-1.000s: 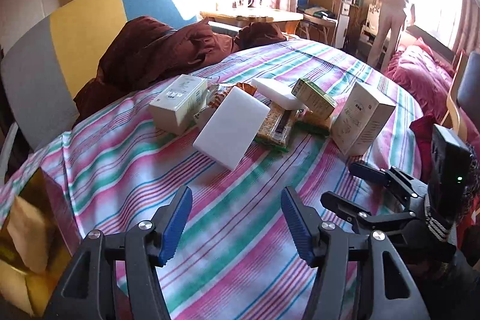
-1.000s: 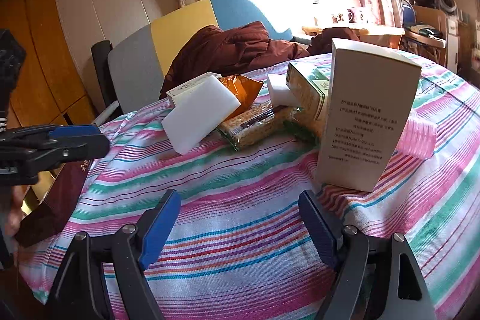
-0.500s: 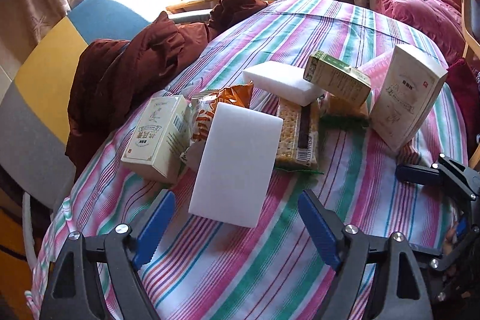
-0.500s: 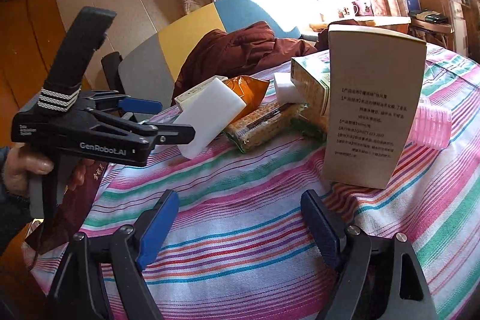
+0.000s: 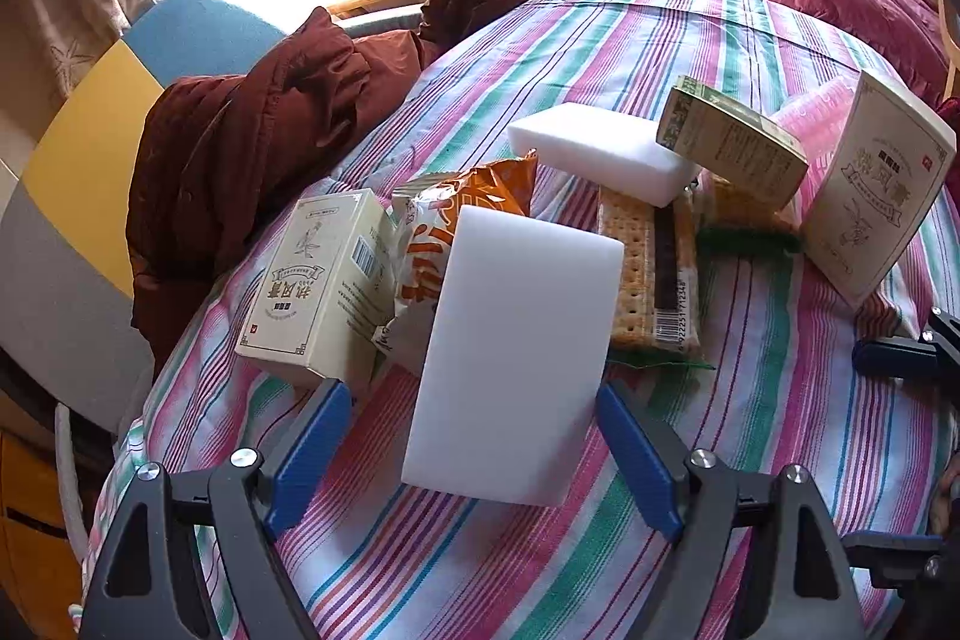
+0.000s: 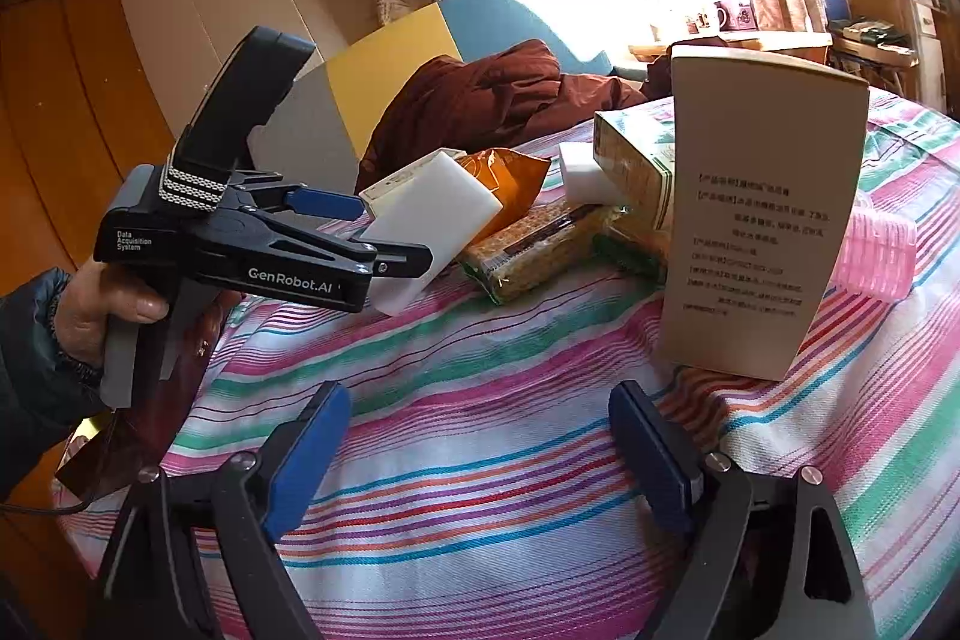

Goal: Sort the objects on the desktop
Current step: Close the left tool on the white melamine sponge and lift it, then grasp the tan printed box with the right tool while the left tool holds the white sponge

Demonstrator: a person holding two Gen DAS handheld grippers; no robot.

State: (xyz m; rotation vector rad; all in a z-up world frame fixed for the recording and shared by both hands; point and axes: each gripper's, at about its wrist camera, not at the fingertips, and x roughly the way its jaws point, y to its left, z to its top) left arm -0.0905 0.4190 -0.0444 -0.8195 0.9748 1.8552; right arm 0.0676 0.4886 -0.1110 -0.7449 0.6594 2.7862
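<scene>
Now the left gripper [image 5: 474,454], spread wide, has closed in to straddle the near white sponge [image 5: 516,358] propped on the snack bag [image 5: 456,202] (not yet pinched); right gripper [image 6: 480,454] hovers unclenched, empty.

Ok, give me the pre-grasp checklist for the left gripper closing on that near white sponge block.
1. left gripper open: ok, both blue pads spread.
2. white sponge block between the pads: ok, its near end sits in the gap, with space on both sides.
3. Block lying flat: not ok, it leans up on the orange snack bag.
4. Neighbours out of the pads' way: not ok, the cream box corner lies right by the left pad.
5. right gripper out of the way: ok, open and empty, near the upright box.
6. Pad contact with the block: cannot tell from these views.
</scene>
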